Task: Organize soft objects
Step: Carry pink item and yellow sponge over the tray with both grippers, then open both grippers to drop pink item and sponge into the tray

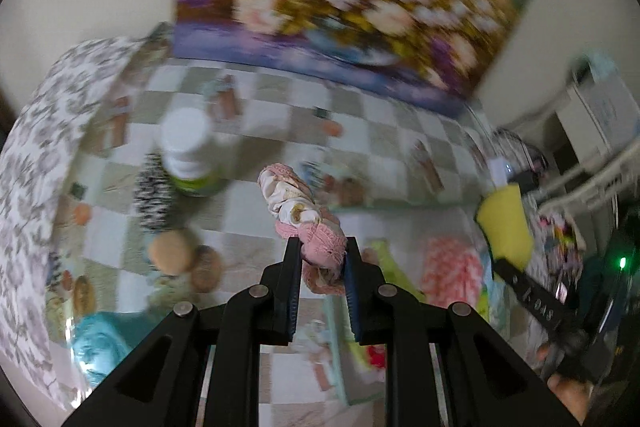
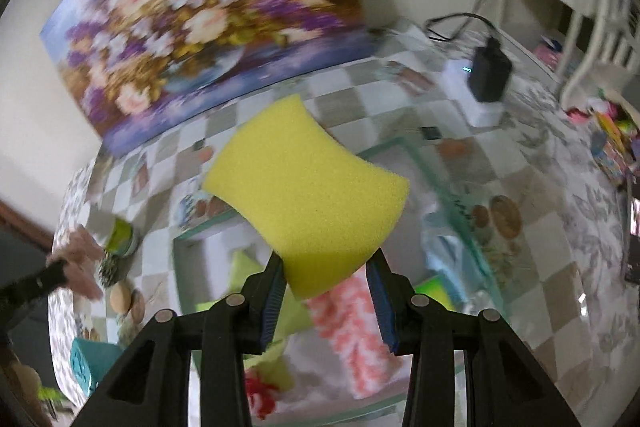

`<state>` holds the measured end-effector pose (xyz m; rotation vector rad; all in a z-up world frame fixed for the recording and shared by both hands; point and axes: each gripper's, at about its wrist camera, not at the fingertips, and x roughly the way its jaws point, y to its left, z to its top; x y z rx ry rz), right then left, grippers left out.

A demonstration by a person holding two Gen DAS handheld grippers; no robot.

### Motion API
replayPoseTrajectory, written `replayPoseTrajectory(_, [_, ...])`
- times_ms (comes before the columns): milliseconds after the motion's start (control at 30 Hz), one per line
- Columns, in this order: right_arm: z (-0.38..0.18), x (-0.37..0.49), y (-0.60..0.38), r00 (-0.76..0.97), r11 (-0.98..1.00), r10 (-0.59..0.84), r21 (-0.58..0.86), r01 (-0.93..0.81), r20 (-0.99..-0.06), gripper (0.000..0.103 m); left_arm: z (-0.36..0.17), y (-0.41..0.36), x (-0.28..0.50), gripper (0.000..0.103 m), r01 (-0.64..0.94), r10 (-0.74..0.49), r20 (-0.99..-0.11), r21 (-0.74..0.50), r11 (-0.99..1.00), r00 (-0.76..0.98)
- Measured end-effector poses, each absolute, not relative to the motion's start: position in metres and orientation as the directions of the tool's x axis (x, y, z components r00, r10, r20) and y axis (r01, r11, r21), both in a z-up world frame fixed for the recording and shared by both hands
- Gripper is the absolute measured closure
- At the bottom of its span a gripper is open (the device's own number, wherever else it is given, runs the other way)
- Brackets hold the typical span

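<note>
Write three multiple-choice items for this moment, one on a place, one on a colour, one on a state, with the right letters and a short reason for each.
1. Where is the white-capped bottle?
A. On the checked tablecloth
B. In the right gripper
C. On top of the flower picture

2. What colour is the sponge in the right gripper?
A. Blue
B. Yellow
C. Black

3. What is the left gripper doing?
A. Standing open and empty
B. Gripping the bottle
C. Gripping a pink cloth bundle

Answers:
1 A, it stands upright on the cloth beside a speckled thing.
2 B, the foam between the jaws is plainly yellow.
3 C, the pink bundle sits pinched between the jaws, off the table.
</note>
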<state>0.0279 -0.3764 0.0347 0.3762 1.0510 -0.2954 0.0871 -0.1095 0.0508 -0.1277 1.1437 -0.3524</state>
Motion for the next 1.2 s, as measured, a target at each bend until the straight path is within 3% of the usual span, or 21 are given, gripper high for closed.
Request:
replayPoseTrajectory(367, [0.009, 0.024, -0.413, 0.439, 0.845, -0.061, 0.188, 0.501, -0.896, 0.060, 0.019, -0.187, 0.071, 0.082, 0.356, -0.383, -0.874, -0.271, 0.895, 0.298])
replayPoseTrajectory(900, [-0.018, 0.030, -0.421, 0.396, 0.828, -0.024, 0.204, 0.522, -0.918, 0.058, -0.032, -0.224, 0.071, 0.081, 0.374, -0.361, -0.910, -0.268, 0.888, 0.205])
replayPoseTrajectory(1000, [-0.020, 0.030, -0.421, 0.382, 0.827, -0.020, 0.199, 0.525, -0.924, 0.058, -0.036, -0.223, 0.072, 0.072, 0.363, -0.347, -0.918, -0.263, 0.894, 0.190])
replayPoseTrajectory(1067, [-0.020, 0.030, -0.421, 0.373, 0.827, -0.022, 0.193, 0.528, -0.928, 0.055, -0.036, -0.221, 0.072, 0.058, 0.355, -0.344, -0.919, -0.261, 0.898, 0.194])
replayPoseTrajectory(1200, [-0.019, 0.030, -0.420, 0.361, 0.829, -0.029, 0.180, 0.530, -0.932, 0.050, -0.032, -0.217, 0.074, 0.052, 0.338, -0.338, -0.919, -0.258, 0.905, 0.203])
